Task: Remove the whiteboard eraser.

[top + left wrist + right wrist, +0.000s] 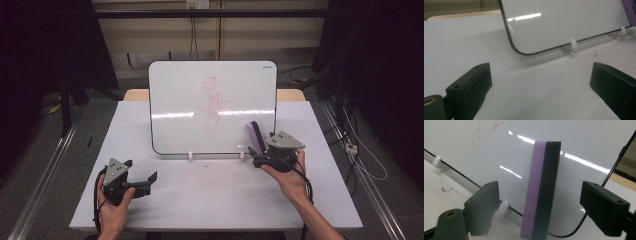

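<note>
**Eraser between my right tongs, at the whiteboard**

My right tongs [257,159] sit near the lower right corner of the whiteboard [190,95], which stands tilted back on small white clip feet [573,45] on the desk [210,195]. The whiteboard eraser [541,190], purple back and black felt, stands upright on edge between the jaws, felt toward the board. In the right gripper view the jaws are spread wide, a clear gap on each side of the eraser, so not clamping it. Red marker scribbles [212,102] cover the board's middle, above and left of the eraser. My left tongs [142,180] rest low on the desk, well apart from the board, jaws wide open and holding nothing. A few dark crumbs [595,53] lie by the near foot.
</note>
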Available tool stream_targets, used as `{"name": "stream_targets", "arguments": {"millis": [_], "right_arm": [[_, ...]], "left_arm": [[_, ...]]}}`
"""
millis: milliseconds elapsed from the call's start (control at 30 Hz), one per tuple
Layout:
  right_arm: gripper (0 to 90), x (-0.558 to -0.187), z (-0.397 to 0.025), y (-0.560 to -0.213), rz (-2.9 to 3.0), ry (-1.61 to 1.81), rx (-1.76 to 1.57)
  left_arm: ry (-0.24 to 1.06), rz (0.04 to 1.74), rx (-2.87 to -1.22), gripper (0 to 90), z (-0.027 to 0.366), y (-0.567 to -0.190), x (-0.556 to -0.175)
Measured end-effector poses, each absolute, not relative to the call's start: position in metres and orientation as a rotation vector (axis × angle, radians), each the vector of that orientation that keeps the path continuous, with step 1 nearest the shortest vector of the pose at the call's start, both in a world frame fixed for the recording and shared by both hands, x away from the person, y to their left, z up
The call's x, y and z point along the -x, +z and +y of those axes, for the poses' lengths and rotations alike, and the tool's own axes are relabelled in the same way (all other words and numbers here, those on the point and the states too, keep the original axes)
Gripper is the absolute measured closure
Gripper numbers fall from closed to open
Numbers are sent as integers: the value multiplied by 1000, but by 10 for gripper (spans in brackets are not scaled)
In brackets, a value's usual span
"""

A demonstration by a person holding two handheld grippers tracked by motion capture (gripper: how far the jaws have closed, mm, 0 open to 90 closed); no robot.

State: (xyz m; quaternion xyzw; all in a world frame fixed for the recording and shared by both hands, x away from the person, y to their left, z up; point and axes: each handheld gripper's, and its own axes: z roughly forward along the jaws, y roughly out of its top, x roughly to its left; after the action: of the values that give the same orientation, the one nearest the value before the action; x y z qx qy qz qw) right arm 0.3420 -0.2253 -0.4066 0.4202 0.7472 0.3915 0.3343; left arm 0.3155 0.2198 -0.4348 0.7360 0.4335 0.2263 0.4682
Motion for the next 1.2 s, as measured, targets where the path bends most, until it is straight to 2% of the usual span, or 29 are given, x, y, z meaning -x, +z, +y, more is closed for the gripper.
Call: {"name": "stream_targets", "arguments": {"millis": [533, 633, 700, 933, 1200], "right_arm": [[335, -345, -226, -418, 1967, 958, -1152], [376, -347, -225, -423, 1977, 945, -1168], [446, -347, -223, -426, 1988, 938, -1174], [548, -348, -222, -429, 1983, 931, -1198], [591, -349, -220, -430, 1962, 909, -1233]], "left_arm": [[553, 1060, -1812, 39, 219, -435, -316], [552, 1061, -1811, 39, 219, -435, -316], [547, 1060, -1813, 39, 219, -435, -316], [553, 1055, -1821, 40, 218, -435, -316], [559, 1061, -1819, 39, 218, -435, -316]]}}
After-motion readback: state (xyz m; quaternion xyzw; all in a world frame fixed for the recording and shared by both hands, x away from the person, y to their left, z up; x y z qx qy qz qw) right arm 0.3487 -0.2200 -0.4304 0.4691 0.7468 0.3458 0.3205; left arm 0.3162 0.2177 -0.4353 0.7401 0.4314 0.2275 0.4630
